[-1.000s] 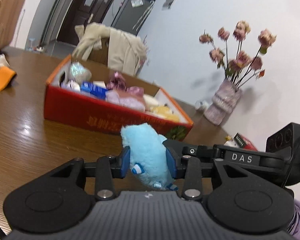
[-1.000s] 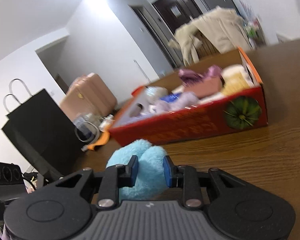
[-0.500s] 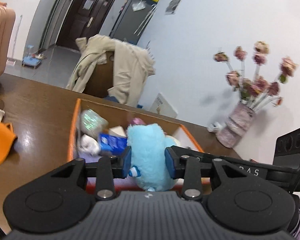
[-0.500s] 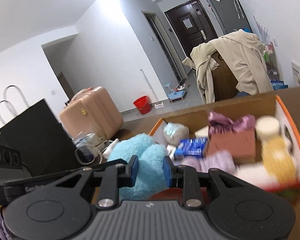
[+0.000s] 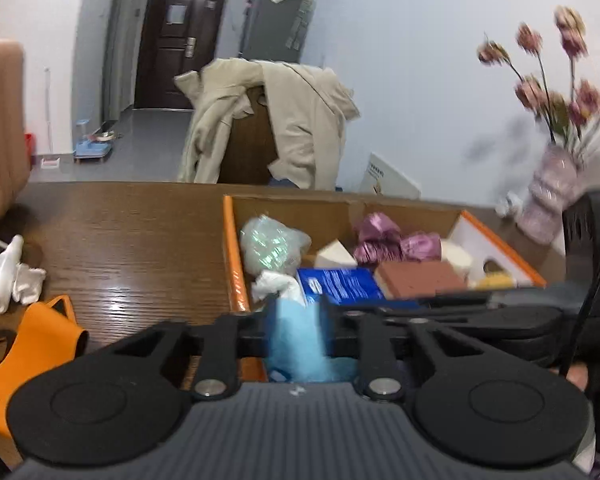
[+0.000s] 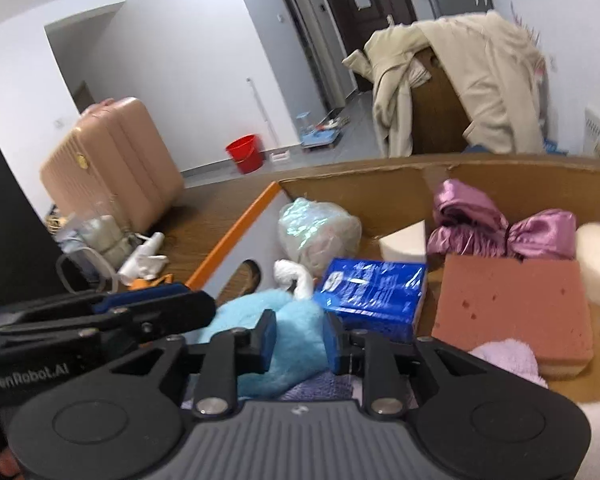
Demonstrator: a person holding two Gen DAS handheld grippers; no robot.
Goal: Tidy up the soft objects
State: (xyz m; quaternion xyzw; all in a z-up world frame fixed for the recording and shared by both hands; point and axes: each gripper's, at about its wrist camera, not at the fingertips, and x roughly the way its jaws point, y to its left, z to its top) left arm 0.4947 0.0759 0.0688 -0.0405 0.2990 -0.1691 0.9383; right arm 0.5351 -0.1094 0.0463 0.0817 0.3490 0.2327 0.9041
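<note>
A fluffy light-blue plush toy is pinched by both grippers. My left gripper is shut on it, and my right gripper is shut on the same plush toy. The toy hangs low inside the near left part of an orange cardboard box, seen also in the right wrist view. The box holds a blue packet, a terracotta sponge, purple satin cloth, an iridescent bag, white cloth and a lilac towel.
The box stands on a brown wooden table. An orange cloth and white cloth lie at the left. A vase of pink flowers stands at the right. A chair draped with a beige coat is behind the table.
Both grippers have carried the blue plush from in front of the box, up over its near wall, and down into the box. Both stay shut on it.
</note>
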